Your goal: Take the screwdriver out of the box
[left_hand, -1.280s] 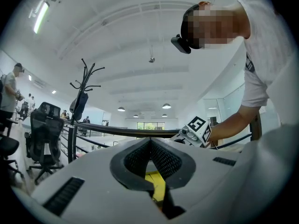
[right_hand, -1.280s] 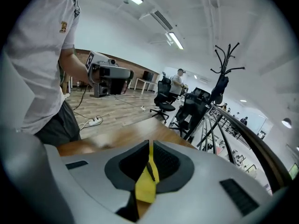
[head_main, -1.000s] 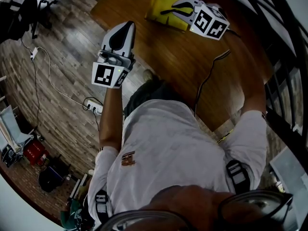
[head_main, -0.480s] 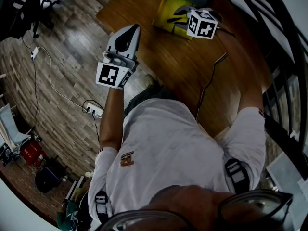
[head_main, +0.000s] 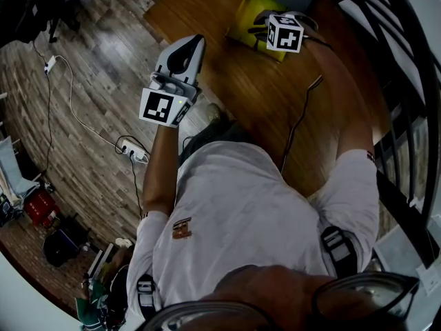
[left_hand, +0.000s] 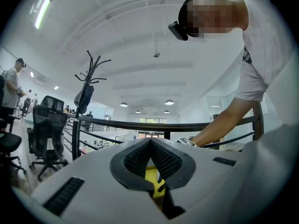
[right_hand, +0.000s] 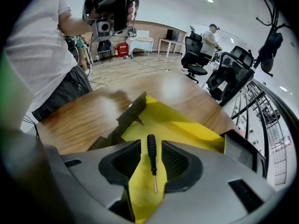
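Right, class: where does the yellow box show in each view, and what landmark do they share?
Head view: top centre, the yellow box.
Left gripper view: low centre, a yellow sliver.
Right gripper view: centre, open, screwdriver inside.
Shared landmark: the black railing.

We see a table (right_hand: 88, 120) of smooth, glossy wood. The box (right_hand: 182, 125) has a matt yellow lining like card. The screwdriver (right_hand: 152, 160) has a black ribbed plastic handle and a thin bright metal shaft. The floor (head_main: 89, 81) is worn wood planks, and the shirt (head_main: 241, 212) is soft matt cloth.
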{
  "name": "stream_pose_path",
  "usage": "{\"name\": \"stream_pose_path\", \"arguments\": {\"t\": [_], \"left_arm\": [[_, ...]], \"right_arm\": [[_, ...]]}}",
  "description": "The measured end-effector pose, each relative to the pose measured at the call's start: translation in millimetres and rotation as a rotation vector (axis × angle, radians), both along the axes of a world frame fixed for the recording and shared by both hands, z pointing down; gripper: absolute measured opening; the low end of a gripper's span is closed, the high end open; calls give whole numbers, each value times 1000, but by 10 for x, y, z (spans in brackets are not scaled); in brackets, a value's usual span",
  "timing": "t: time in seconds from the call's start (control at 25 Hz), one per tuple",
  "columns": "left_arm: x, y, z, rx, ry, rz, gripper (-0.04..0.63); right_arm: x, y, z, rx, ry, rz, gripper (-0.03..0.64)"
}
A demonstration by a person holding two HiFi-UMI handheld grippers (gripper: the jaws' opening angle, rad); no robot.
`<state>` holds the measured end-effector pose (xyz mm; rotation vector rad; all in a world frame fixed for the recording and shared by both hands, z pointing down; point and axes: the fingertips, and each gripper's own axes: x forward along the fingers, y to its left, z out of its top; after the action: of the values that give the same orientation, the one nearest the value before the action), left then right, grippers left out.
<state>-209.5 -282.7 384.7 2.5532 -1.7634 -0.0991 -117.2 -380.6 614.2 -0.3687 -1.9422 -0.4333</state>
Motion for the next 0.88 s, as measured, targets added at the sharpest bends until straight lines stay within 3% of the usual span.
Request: {"name": "stream_pose_path", "arguments": {"t": [0.6,0.88], "left_arm": [[-229,109,83,-42,-16,-48,20],[-259,68,137,-48,-19,-42,20]], "right_arm": [[-97,24,263,-80,91,-4,124],[-187,-21,328,-156,53,40,92]]}}
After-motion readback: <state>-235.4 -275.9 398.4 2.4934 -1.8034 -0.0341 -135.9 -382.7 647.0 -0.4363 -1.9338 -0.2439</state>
